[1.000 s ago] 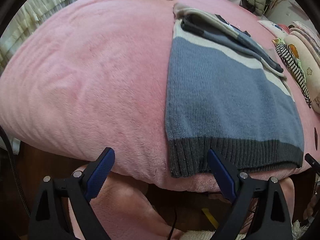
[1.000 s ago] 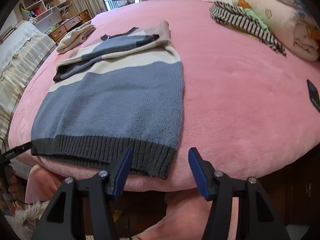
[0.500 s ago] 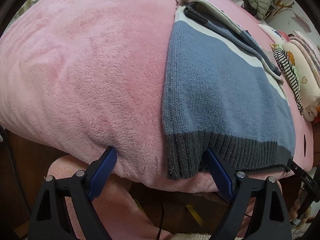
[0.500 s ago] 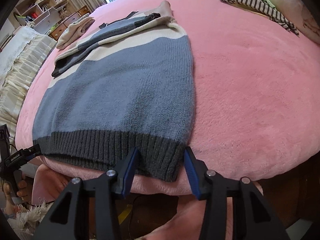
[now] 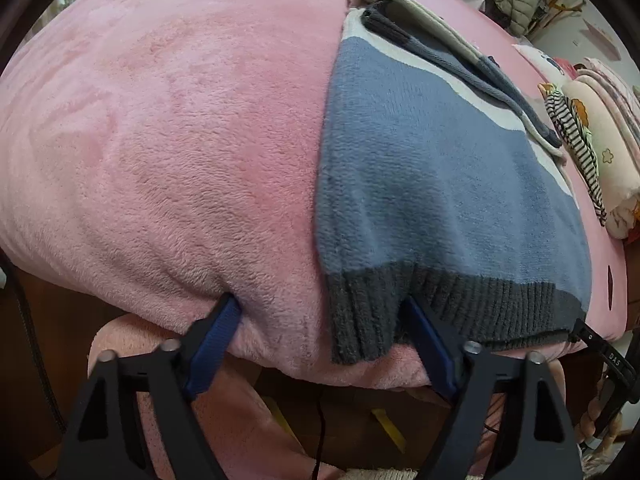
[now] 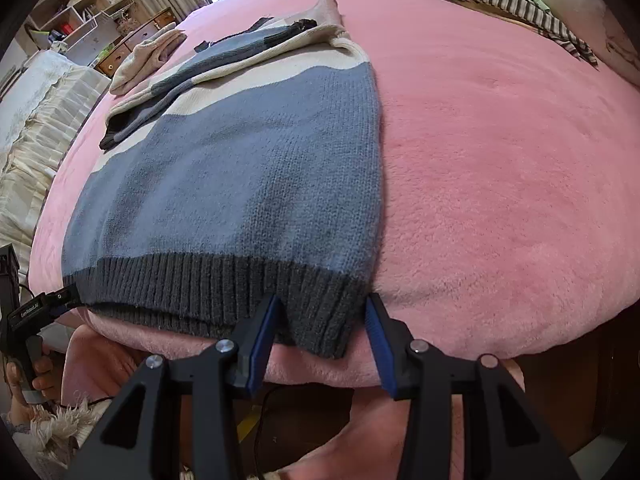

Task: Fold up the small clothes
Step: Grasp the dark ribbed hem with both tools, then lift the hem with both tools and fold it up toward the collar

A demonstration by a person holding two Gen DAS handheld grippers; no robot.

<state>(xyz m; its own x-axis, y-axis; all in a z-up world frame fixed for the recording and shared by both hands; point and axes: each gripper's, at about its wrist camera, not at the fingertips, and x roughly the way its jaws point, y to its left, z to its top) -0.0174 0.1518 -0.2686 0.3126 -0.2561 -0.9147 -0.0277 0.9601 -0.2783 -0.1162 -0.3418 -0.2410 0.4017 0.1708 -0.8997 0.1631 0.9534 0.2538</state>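
Observation:
A blue knit sweater (image 5: 432,176) with a dark grey ribbed hem and white upper band lies flat on the pink blanket, sleeves folded across its top; it also shows in the right wrist view (image 6: 248,176). My left gripper (image 5: 320,320) is open, its fingers straddling the hem's left corner (image 5: 360,320) at the bed's front edge. My right gripper (image 6: 320,312) is open, its fingers on either side of the hem's right corner (image 6: 324,312). Neither has closed on the cloth.
The pink blanket (image 5: 160,140) covers the bed, which drops off at the front. A pile of folded clothes with a striped garment (image 6: 508,12) lies at the right. A beige folded garment (image 6: 148,56) lies beyond the sweater. Shelves and drawers (image 6: 80,20) stand far left.
Both grippers have moved forward to the sweater's hem. Their open fingers now reach around the two bottom corners at the bed's edge. The right gripper's fingers have narrowed.

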